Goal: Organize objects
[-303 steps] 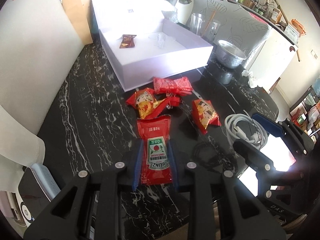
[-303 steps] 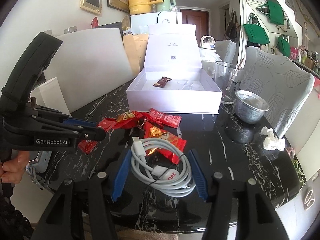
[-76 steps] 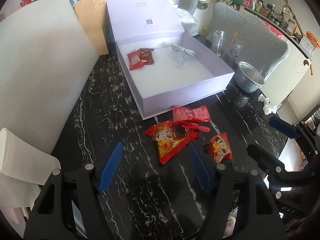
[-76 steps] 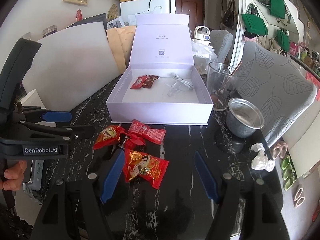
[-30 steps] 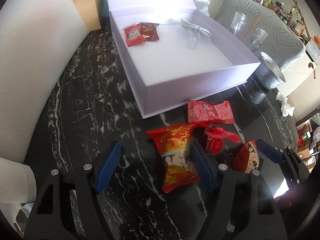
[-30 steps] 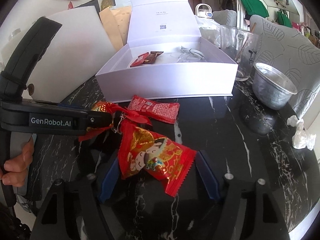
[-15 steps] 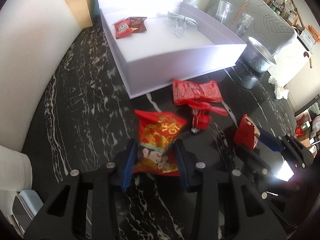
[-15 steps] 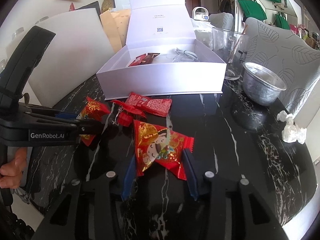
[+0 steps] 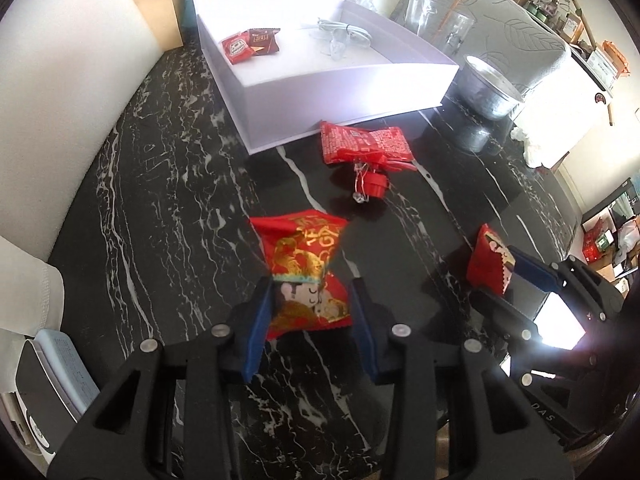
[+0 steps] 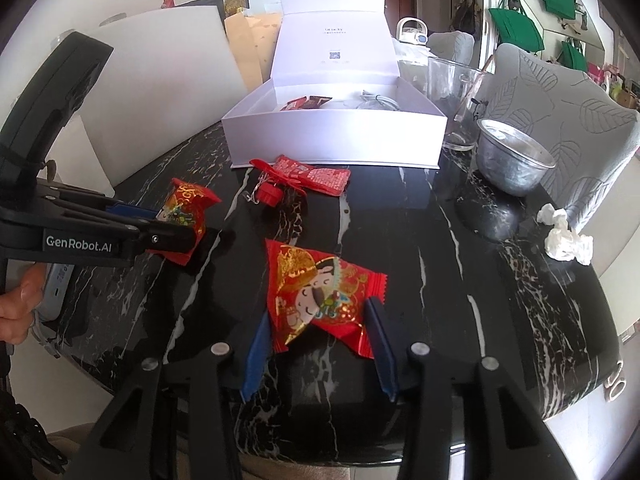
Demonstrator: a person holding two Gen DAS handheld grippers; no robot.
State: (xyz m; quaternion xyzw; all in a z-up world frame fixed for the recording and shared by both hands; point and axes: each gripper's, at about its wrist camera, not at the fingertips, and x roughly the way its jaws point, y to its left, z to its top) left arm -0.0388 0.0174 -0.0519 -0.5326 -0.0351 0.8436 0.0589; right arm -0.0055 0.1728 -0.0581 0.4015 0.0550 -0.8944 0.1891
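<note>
Left hand-held gripper [image 9: 308,312] clamped on a red snack packet [image 9: 306,276], blue pads pressing its lower sides, packet crumpled and sticking up toward 12 o'clock. Jaws just closed in, packet between them. Right hand-held gripper [image 10: 318,340] gripping a second red packet [image 10: 320,292] the same way, jaws narrow after closing and easing slightly, packet fanned out above the pads. Both packets lifted just off the black marble tabletop [image 9: 168,184].

From the left view, right hand-held gripper and its packet at 3 o'clock. From the right view, left hand-held gripper at 9 o'clock, with a person's fingers [image 10: 20,304] on its handle.

Farther on, toward 12 o'clock: small red charm [image 9: 374,184] on a cord, touching a flat red sachet [image 9: 364,142] that lies just beside the front wall of an open white box [image 9: 344,92]. Inside the box, at the far left: ketchup sachet [image 9: 238,48] beside a brown sachet [image 9: 262,40]; white cable [image 9: 340,34] farther right.

At 2 o'clock of the box: metal bowl [image 10: 512,160], glass jug [image 10: 452,100] behind it, crumpled tissue [image 10: 564,238] nearer the edge.
</note>
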